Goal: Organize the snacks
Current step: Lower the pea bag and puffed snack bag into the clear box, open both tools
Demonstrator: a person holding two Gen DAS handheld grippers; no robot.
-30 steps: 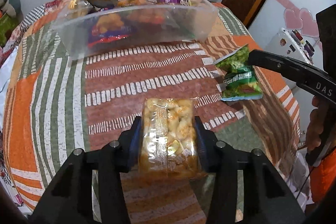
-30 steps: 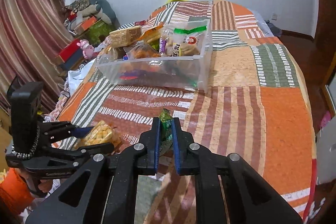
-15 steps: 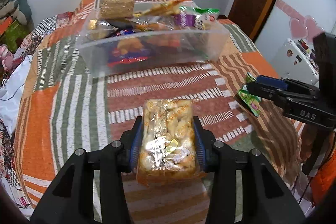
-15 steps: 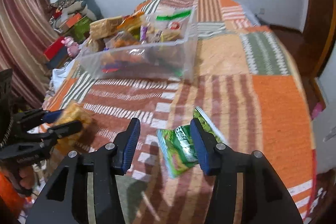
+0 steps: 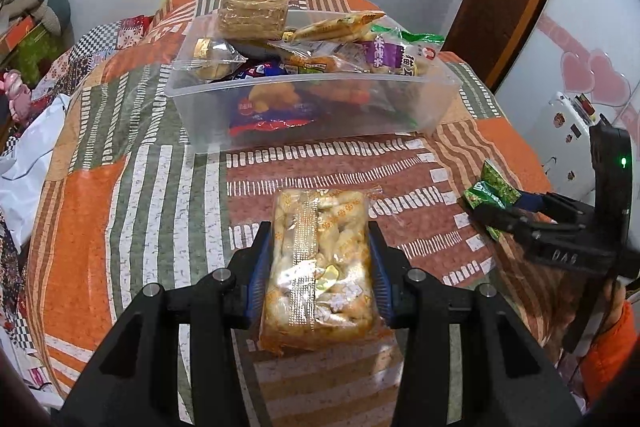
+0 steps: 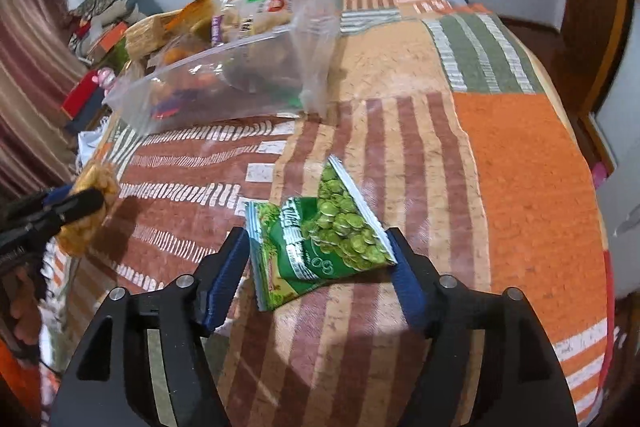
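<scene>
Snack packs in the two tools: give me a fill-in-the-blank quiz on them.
The left tool is shut on the ___ snack pack.
The pea packet between the right tool's fingers is ___.
The tan cracker stack lies on ___ of the clear bin's pile.
Missing: yellow; green; top.

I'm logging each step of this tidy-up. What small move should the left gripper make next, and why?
Probably carry the yellow snack pack forward and up toward the clear bin. The left gripper is shut on the pack, held above the quilt, and the bin, already piled with snacks, sits straight ahead with its near wall in the way.
</scene>
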